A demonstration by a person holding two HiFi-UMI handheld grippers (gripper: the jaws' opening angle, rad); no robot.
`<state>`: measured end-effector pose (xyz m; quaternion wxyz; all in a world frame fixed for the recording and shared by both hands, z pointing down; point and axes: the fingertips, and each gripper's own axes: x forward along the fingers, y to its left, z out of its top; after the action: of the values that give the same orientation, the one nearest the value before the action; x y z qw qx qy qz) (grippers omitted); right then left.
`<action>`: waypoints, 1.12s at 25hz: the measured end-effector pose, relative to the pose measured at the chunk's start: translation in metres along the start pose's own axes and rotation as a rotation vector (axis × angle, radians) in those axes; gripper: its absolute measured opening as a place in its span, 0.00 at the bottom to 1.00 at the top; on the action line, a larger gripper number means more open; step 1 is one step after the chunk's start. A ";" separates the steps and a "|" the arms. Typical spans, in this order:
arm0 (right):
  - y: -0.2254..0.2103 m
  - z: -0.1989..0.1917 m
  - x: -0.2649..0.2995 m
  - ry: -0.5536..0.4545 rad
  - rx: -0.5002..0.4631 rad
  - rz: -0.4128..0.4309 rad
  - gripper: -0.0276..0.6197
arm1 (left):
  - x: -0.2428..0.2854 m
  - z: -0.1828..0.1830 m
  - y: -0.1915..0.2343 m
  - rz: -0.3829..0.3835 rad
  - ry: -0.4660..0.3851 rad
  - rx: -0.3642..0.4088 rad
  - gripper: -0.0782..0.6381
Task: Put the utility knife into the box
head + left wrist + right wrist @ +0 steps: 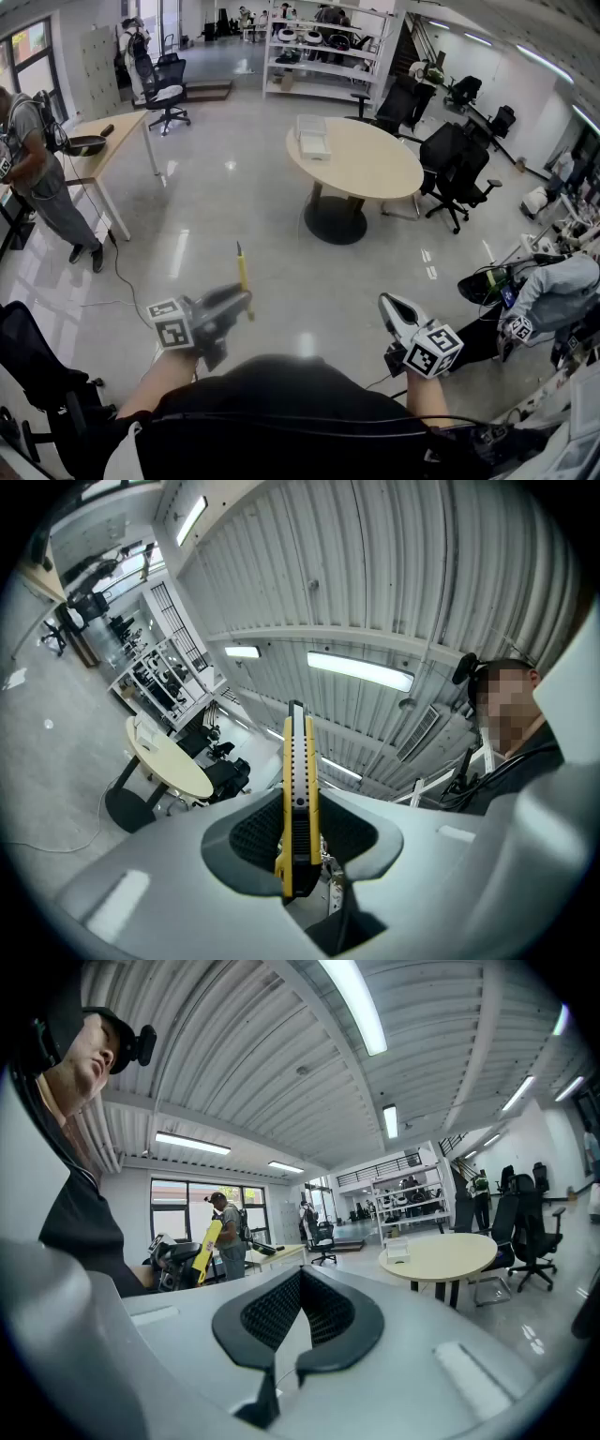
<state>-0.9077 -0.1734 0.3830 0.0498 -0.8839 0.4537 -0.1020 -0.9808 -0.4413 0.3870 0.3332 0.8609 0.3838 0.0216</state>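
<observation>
The yellow and black utility knife (pixel 243 269) stands upright in my left gripper (pixel 242 298), which is shut on its lower body; its tip points up and away from me. In the left gripper view the knife (pixel 299 789) rises from between the pads of that gripper (pixel 300 855). It also shows as a yellow bar (pixel 207 1246) in the right gripper view. My right gripper (pixel 389 305) is held close to my body, shut, with nothing between its pads (pixel 300 1283). A white box (pixel 312 136) sits on the far round table (pixel 375 169), well away from both grippers.
Black office chairs (pixel 459 169) stand right of the round table. At the left a person (pixel 37 173) stands by a long desk (pixel 103 141). Shelving (pixel 319 52) lines the back. Another person (pixel 553 291) sits low at the right. Shiny floor lies between me and the table.
</observation>
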 end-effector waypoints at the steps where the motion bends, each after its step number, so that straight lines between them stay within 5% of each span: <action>1: 0.002 0.001 0.003 -0.004 -0.001 -0.001 0.06 | -0.002 0.002 0.002 0.000 0.001 0.001 0.26; 28: 0.039 0.005 0.061 -0.027 0.019 0.024 0.06 | -0.056 0.038 0.030 0.001 -0.030 -0.004 0.26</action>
<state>-0.9029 -0.2462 0.3795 0.0657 -0.8793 0.4623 -0.0937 -0.9890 -0.5147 0.3875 0.3408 0.8605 0.3784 0.0098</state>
